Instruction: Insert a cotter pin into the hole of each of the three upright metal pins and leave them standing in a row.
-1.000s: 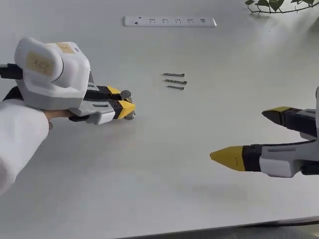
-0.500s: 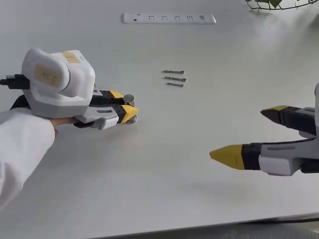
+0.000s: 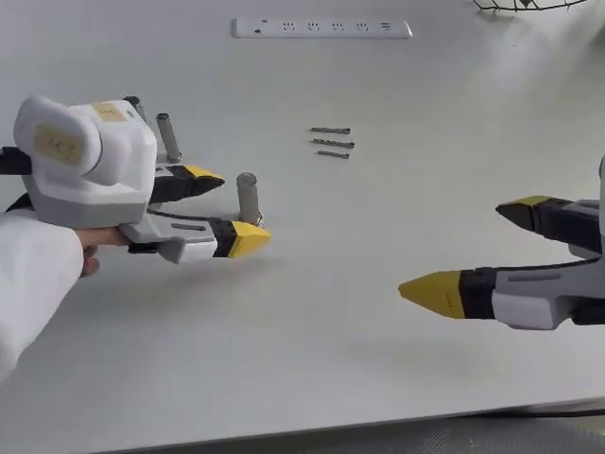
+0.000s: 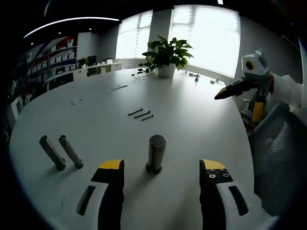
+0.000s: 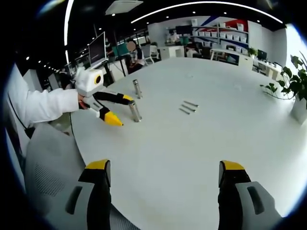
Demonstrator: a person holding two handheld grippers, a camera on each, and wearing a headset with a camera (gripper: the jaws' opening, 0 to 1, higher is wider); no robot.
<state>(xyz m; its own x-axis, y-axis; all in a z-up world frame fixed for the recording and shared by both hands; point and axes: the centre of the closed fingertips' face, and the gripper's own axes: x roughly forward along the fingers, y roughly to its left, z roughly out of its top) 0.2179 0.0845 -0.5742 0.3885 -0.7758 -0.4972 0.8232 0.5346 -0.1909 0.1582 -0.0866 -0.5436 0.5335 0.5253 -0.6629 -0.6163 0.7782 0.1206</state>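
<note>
Nothing is inserted yet: my left gripper (image 4: 161, 165) spreads its jaws around one upright metal pin (image 4: 156, 152), two other pins (image 4: 70, 151) stand to their left, cotter pins (image 4: 141, 114) lie beyond, and my right gripper (image 5: 165, 166) gapes empty.

In the head view the right gripper (image 3: 451, 251) is cut off by the right edge, so its body is seen only in part. The rearmost metal pin (image 3: 133, 101) is mostly hidden behind the left gripper (image 3: 245, 205). The cotter pins (image 3: 332, 143) are too small for their shape to be told.
</note>
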